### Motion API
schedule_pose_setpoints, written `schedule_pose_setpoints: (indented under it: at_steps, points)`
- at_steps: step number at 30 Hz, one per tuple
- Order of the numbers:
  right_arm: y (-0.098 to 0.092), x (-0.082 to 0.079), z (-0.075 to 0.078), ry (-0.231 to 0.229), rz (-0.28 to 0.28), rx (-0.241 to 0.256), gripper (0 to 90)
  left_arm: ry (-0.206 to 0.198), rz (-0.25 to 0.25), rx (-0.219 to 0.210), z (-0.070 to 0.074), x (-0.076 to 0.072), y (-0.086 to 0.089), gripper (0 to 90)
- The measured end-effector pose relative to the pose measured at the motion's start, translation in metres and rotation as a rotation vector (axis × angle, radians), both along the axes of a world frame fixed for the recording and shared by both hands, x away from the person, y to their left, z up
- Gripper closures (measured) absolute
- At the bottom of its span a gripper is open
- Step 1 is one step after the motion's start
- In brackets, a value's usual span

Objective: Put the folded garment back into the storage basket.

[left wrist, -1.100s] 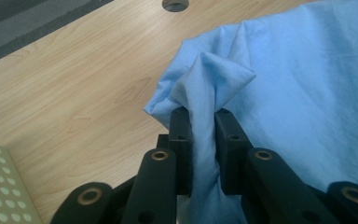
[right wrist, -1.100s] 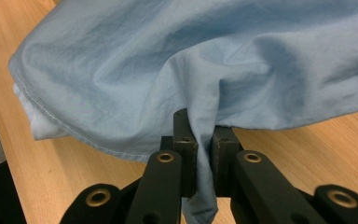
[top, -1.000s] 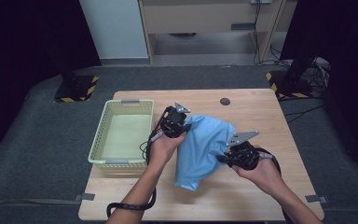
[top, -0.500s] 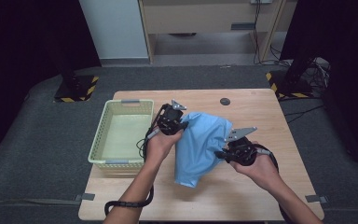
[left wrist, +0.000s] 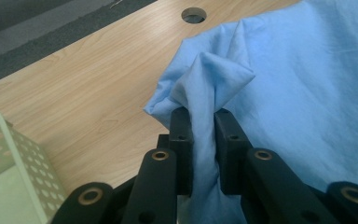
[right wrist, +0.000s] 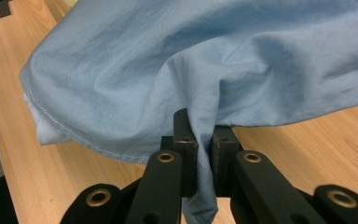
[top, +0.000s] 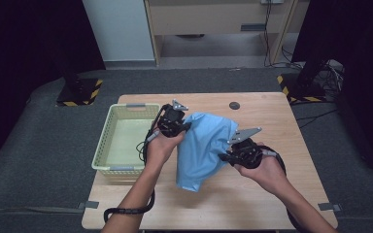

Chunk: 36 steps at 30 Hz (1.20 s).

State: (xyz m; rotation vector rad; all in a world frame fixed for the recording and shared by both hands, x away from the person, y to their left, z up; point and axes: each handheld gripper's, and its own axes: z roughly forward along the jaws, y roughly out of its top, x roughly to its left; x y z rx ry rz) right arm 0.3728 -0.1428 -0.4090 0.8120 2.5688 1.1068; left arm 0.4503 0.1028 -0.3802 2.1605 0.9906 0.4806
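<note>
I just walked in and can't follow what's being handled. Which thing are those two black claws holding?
Look at the wooden table, just right of the pale green basket. Between the left gripper and right gripper hangs a light blue cloth, pinched by both. It is the one soft, crumpled thing there.

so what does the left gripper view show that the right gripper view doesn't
Left gripper view alone: a corner of the pale green basket and the round hole in the tabletop. Right gripper view alone: the stitched hem of the cloth, hanging clear above the wood. Both share the light blue cloth, the wooden table, and black jaws closed on a pinched fold, by the left gripper and the right gripper.
</note>
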Motion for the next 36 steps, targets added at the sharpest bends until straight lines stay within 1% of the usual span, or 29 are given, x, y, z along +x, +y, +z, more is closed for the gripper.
schedule_pose_setpoints:
  at_steps: [5, 8, 13, 23, 25, 31, 36]
  points:
    - [0.005, 0.003, 0.001, 0.001, 0.005, 0.000, 84.8, 0.000, 0.000, 0.004, 0.004, 0.002, 0.005, 79.8]
    - [0.008, 0.004, 0.002, 0.001, 0.005, 0.005, 84.8, 0.002, -0.002, -0.006, 0.005, 0.004, 0.009, 79.7]
    - [0.013, 0.006, 0.005, 0.001, 0.002, -0.007, 84.7, 0.005, -0.003, -0.014, 0.005, 0.008, 0.015, 79.8]
    - [0.022, 0.011, 0.011, -0.004, -0.002, -0.010, 84.8, 0.007, -0.012, -0.007, 0.011, 0.013, 0.024, 79.8]
    - [0.024, 0.012, 0.014, -0.007, -0.003, -0.009, 84.8, 0.007, -0.009, -0.014, 0.013, 0.015, 0.026, 79.8]
    - [0.030, 0.013, 0.020, -0.018, 0.012, -0.012, 84.8, 0.002, -0.005, -0.007, 0.018, 0.015, 0.032, 79.8]
    - [0.035, 0.016, 0.023, -0.021, 0.018, -0.014, 84.8, 0.003, 0.009, -0.016, 0.019, 0.017, 0.039, 79.8]
